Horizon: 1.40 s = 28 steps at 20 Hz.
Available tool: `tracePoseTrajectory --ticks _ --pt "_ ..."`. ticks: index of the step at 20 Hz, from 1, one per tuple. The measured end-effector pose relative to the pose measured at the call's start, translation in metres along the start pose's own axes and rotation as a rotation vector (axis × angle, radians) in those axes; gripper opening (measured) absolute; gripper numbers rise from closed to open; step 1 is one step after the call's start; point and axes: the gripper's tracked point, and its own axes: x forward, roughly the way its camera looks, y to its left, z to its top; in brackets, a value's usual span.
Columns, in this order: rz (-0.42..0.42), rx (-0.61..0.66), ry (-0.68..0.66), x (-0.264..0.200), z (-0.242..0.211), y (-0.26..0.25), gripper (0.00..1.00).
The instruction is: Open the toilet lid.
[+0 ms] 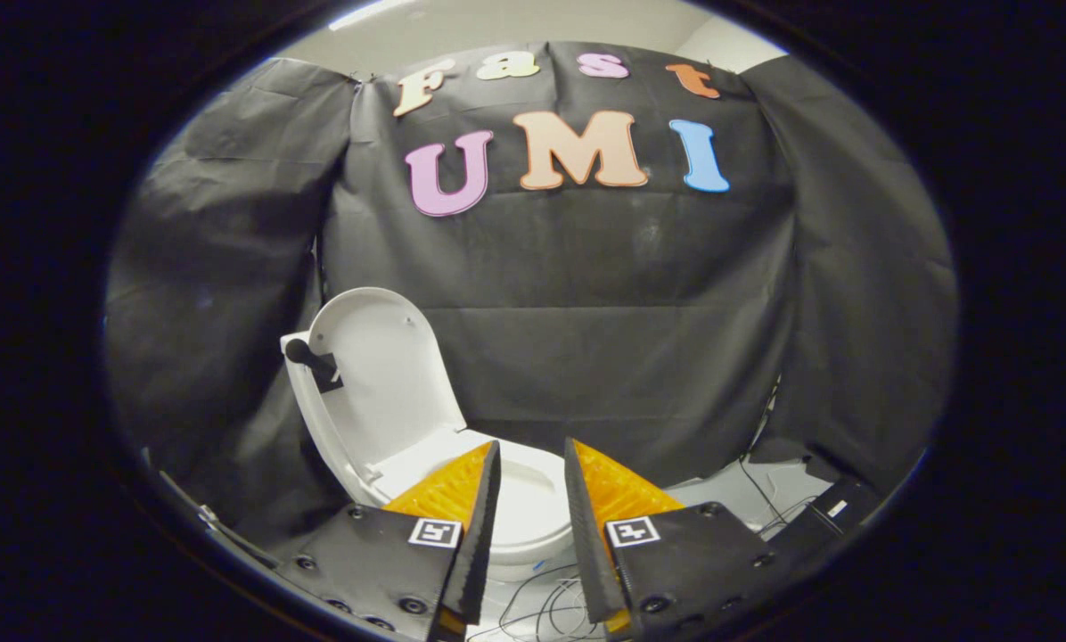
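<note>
Gripper (pixel 533 455) part open, moderate gap btwn the two orange fingers (pixel 448 486), nothing held. Fingers clear of the toilet (pixel 533 526), just near side of it. Bowl seen thru the gap and beyond the tips. Lid (pixel 381 374) already up, standing near upright at far left of bowl, leaning back toward the black cloth (pixel 604 339). Black knob (pixel 306 355) sticks out from lid's left edge. Thin cables (pixel 542 611) on pale floor (pixel 729 495) near side, under fingers; more cable to right. Cloth hangs behind and both sides.
</note>
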Motion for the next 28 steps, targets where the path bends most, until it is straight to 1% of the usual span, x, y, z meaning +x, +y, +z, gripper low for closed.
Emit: tracePoseTrajectory --ticks 6,10,14,21,28 --pt "0.001 -0.005 -0.083 -0.011 0.014 0.0 0.45" --pt "-0.001 0.008 -0.113 -0.018 0.019 -0.001 0.45" --pt "0.0 0.009 -0.125 -0.029 0.02 -0.002 0.45" --pt "-0.003 0.008 -0.122 -0.029 0.02 -0.003 0.45" --pt "-0.003 0.009 -0.117 -0.03 0.02 -0.003 0.8"
